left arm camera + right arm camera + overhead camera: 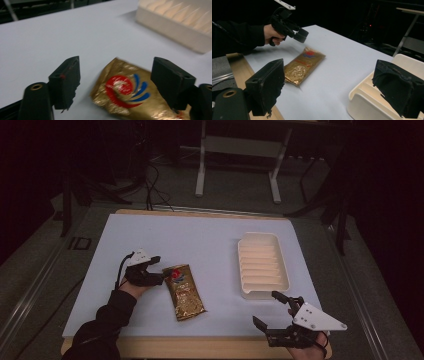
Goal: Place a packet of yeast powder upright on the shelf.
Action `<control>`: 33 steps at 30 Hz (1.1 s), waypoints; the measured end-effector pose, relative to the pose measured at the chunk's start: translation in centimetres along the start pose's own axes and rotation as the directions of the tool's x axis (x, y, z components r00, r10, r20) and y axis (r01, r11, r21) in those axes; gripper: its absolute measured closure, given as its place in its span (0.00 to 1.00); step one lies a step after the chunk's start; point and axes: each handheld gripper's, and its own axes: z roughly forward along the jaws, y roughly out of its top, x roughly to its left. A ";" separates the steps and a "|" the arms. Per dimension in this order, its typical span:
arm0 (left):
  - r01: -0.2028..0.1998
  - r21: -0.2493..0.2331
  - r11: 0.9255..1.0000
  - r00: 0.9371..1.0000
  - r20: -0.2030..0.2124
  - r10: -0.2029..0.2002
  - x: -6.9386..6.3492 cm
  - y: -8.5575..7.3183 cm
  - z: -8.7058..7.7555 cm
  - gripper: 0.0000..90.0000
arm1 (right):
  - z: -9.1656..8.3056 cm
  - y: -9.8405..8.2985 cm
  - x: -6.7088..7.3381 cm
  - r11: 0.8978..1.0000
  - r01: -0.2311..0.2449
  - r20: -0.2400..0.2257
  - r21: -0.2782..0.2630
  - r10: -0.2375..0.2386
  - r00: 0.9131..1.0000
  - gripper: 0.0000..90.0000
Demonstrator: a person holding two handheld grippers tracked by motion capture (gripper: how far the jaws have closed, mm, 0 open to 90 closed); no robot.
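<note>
- Nearest, at the table's front edge, the right gripper [272, 310] rests with its jaws spread wide and nothing between them; its fingers [268, 85] touch no object.
- Just beyond it stands the cream tray [263, 265], its ribbed floor bare.
- Further left lies the gold packet [184, 291], flat on the white table [200, 240], its red-and-blue logo end toward the left gripper [156, 270].
- That gripper hangs at the packet's logo end, jaws parted on either side of it; in the left gripper view the packet [130, 92] sits between the fingers [67, 80], which stand clear of the foil, so nothing is pinched.
</note>
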 end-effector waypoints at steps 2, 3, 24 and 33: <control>0.013 0.019 1.000 1.000 -0.008 -0.013 0.3 -0.2 0.4 0.35 | 0.0 0.0 0.0 1.000 0.000 -0.001 0.004 0.000 1.000 0.12; 0.019 0.024 1.000 1.000 0.000 -0.019 0.4 -0.3 0.6 0.38 | 0.0 -0.1 0.0 1.000 -0.002 -0.001 0.005 0.002 1.000 0.12; 0.120 0.200 0.973 0.988 0.073 -0.137 1.9 -1.5 2.8 0.62 | 0.2 -0.2 0.0 1.000 -0.007 -0.013 0.014 0.008 1.000 0.12; 0.121 0.226 0.967 0.990 0.042 -0.134 1.6 -1.5 3.0 0.87 | 0.1 -0.2 0.0 1.000 -0.006 -0.015 0.015 0.006 1.000 0.12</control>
